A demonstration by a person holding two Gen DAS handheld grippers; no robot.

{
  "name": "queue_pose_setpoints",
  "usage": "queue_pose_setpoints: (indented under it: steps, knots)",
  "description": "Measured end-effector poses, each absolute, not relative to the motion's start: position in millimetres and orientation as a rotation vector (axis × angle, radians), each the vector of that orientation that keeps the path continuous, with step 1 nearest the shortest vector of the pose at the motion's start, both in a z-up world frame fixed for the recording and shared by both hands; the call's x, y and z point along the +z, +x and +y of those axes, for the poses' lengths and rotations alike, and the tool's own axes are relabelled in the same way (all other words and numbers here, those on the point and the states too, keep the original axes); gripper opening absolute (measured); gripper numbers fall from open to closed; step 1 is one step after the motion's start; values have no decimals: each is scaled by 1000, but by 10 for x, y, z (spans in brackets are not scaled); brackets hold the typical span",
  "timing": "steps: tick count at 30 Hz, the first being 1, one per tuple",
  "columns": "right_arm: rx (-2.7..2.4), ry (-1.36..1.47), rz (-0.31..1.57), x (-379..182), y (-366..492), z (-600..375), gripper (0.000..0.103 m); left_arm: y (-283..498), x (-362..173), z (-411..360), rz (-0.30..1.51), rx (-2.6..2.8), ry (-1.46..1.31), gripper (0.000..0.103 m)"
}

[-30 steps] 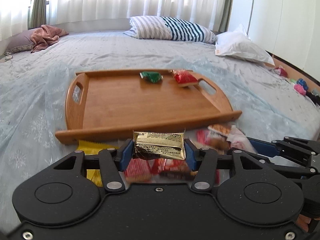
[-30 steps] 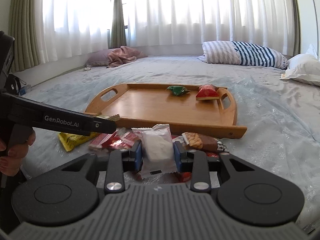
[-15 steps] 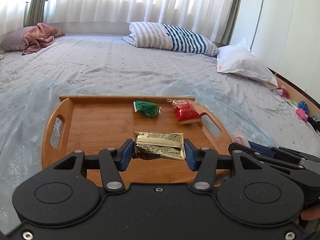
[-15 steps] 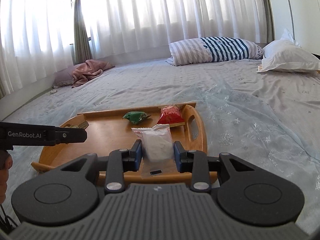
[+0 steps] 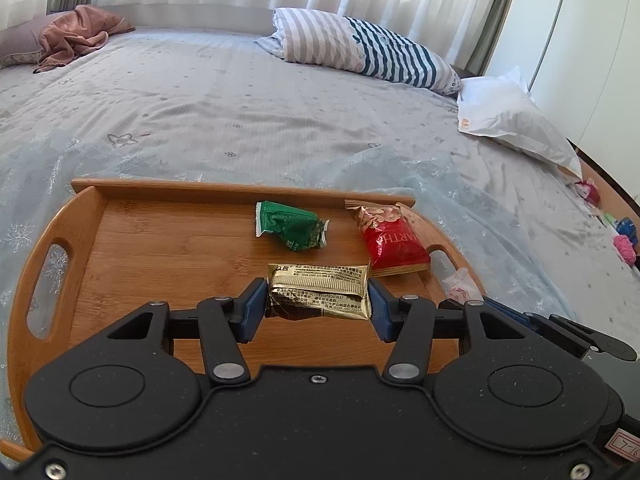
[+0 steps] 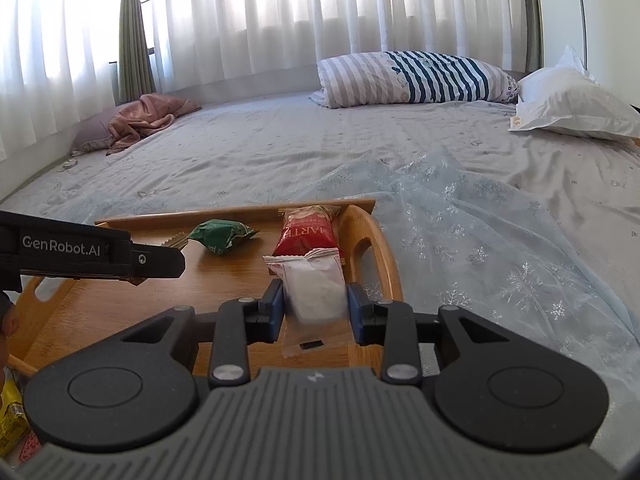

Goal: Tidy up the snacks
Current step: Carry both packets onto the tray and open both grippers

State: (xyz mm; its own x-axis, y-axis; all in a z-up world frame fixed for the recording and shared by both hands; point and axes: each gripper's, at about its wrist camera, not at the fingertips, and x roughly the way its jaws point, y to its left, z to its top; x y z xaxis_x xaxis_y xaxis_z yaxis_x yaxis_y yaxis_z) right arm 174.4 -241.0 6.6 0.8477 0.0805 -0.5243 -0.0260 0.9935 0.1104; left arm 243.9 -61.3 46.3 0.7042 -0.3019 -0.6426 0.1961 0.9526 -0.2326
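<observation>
My left gripper (image 5: 318, 300) is shut on a gold snack packet (image 5: 319, 291) and holds it over the middle of the wooden tray (image 5: 160, 248). A green packet (image 5: 290, 229) and a red packet (image 5: 390, 238) lie at the tray's far right. My right gripper (image 6: 314, 306) is shut on a white snack packet (image 6: 314, 286) over the tray's right end (image 6: 378, 248), just behind the red packet (image 6: 306, 232). The green packet (image 6: 220, 234) lies to its left. The left gripper's arm (image 6: 80, 250) crosses the right wrist view.
The tray sits on a grey bedspread (image 5: 240, 112). A striped pillow (image 5: 360, 52) and a white pillow (image 5: 516, 120) lie at the back. A pink cloth (image 5: 76, 36) lies at the back left. Yellow and red snacks (image 6: 12, 420) show at the right wrist view's lower left.
Both grippers have moved forward from the snack pile in front of the tray to above the tray, each still holding its packet.
</observation>
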Motion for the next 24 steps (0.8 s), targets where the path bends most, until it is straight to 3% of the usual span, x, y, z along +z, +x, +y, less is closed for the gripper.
queue_pose_setpoints:
  steps: [24]
  knots:
    - [50,123,614,-160,2063,-2352,38,2853,194,-907,755,-245,-70,51]
